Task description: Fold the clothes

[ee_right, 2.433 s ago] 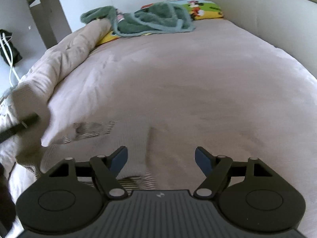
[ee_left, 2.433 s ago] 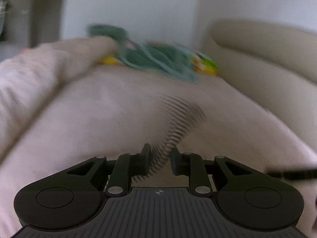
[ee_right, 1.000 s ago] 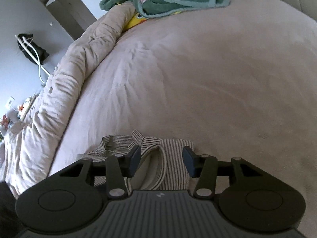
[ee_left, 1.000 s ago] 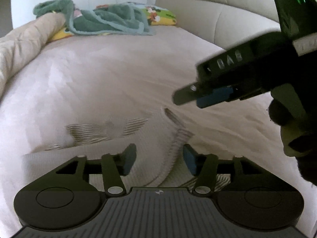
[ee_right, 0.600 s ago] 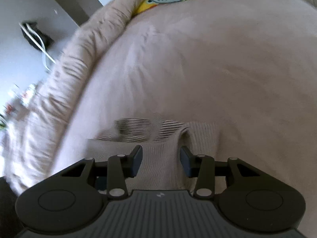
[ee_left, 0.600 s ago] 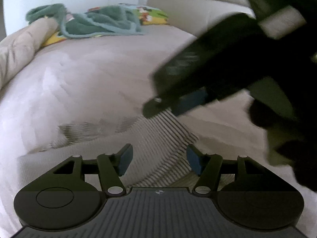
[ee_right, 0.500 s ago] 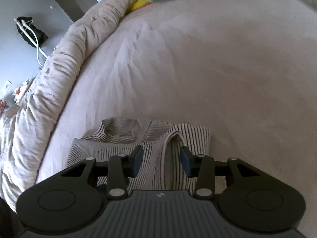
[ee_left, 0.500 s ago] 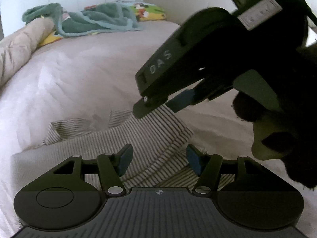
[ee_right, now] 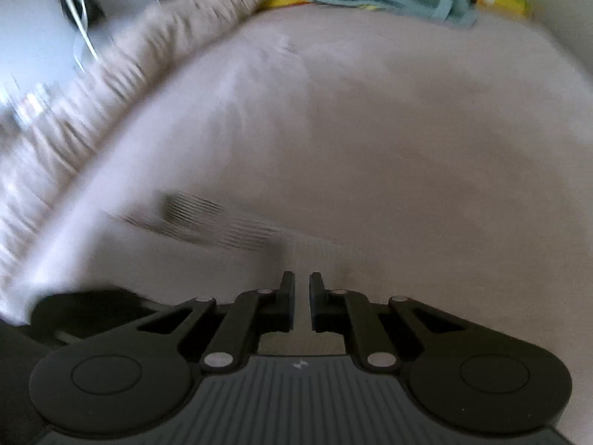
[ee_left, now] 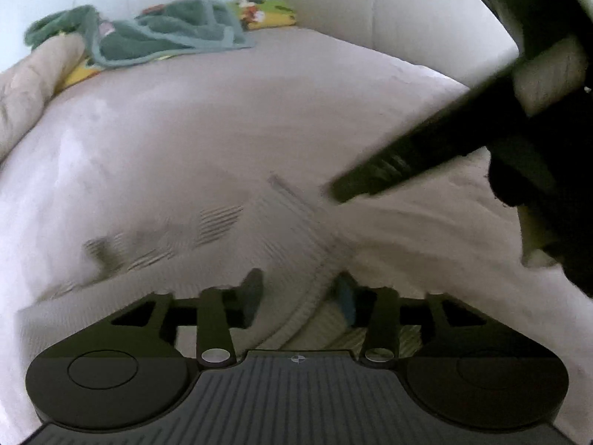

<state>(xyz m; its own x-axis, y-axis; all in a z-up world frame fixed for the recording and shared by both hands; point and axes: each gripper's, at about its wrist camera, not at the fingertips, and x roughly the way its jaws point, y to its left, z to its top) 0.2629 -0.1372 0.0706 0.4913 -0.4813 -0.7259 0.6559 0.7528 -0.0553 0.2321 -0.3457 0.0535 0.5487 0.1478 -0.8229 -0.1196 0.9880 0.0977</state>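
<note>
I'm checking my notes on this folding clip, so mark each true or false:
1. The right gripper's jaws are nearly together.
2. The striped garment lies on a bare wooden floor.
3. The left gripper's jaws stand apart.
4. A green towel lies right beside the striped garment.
1. True: the right gripper has just closed; whether it pinches cloth is unclear.
2. False: the striped garment lies on the bed cover.
3. True: the left gripper stands open, a garment fold between its jaws.
4. False: the green towel lies far off, by the headboard.

Garment point(ee_left: 281, 230) on bed point(ee_left: 222, 118), towel point(ee_left: 166, 37) beyond
</note>
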